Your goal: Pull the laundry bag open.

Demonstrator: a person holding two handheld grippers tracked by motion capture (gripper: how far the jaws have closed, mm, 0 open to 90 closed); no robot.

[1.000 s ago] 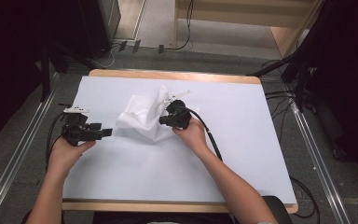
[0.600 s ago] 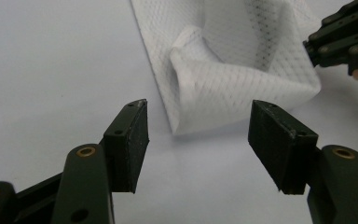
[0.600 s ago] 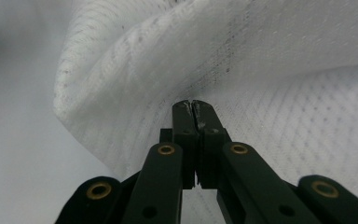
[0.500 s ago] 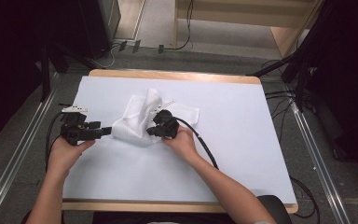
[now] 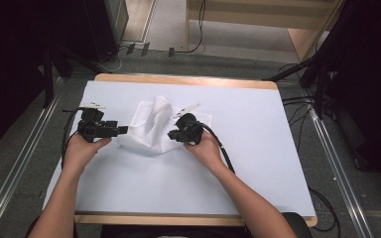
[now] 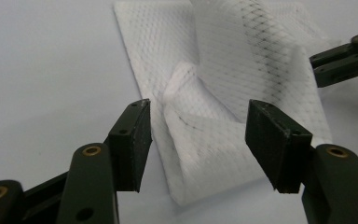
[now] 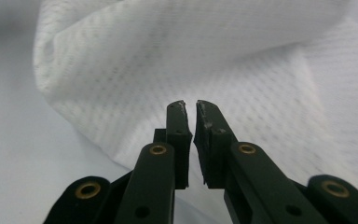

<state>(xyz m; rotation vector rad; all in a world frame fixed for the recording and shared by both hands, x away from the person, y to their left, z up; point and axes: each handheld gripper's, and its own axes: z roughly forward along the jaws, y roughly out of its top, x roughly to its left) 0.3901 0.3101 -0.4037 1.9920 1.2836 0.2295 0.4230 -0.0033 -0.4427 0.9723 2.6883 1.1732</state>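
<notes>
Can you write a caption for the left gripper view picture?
Open left gripper faces a crumpled white cloth.

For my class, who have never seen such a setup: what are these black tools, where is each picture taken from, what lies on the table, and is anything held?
A person holds a hand tool with two jaws in each hand: the left gripper and the right gripper. One camera looks down from above; one more rides on each gripper, looking along its jaws. On the white-covered table lies a crumpled white cloth. The left gripper's jaws stand wide open around a raised fold, not pressing it. The right gripper's jaws have just been opening a slit; nothing is between them.
</notes>
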